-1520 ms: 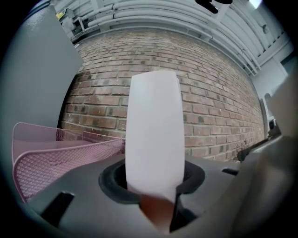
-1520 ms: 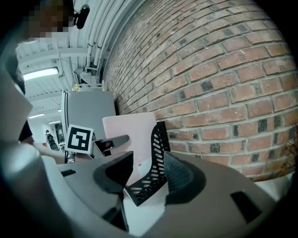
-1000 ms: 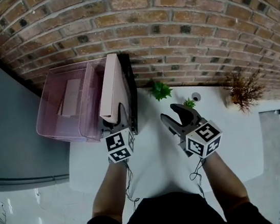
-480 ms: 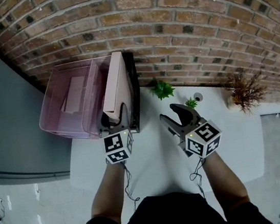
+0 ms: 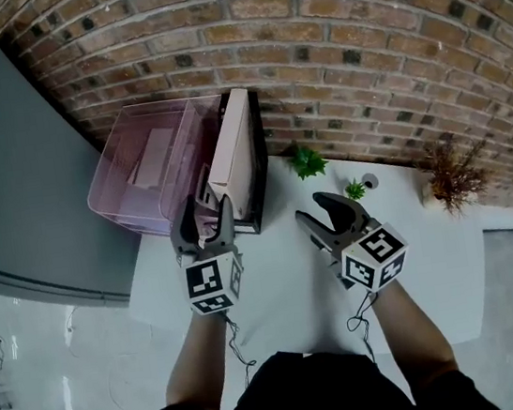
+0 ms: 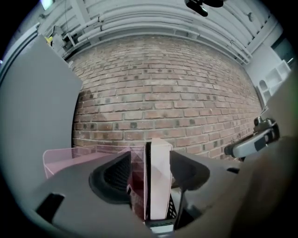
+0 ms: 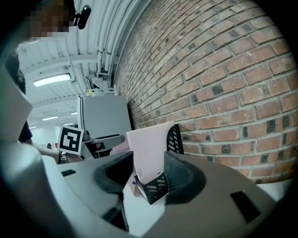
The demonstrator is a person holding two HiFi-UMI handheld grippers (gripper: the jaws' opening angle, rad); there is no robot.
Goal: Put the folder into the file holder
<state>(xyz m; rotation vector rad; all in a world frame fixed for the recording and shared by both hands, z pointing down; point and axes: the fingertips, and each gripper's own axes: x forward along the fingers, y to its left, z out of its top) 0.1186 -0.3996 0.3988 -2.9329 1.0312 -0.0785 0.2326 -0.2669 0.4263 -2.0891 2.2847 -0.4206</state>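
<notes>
Against the red brick wall (image 5: 357,43), the pale pink card folder (image 5: 235,150) sits in the black mesh file holder (image 5: 259,166). Only the right gripper view shows the folder's broad face. It stands upright, its long edge running toward the wall. The left gripper (image 5: 201,228), whose jaws have just been opening and now stand wide, and the right gripper (image 5: 314,208), jaws moderately apart, both hold nothing.

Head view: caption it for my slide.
Pink folder upright in the black file holder; left gripper, jaws just opened, and open right gripper empty before it.

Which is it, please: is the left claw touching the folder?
Apart. Left gripper view: the left claw, jaws just opened, shows gaps either side of the folder.
</notes>
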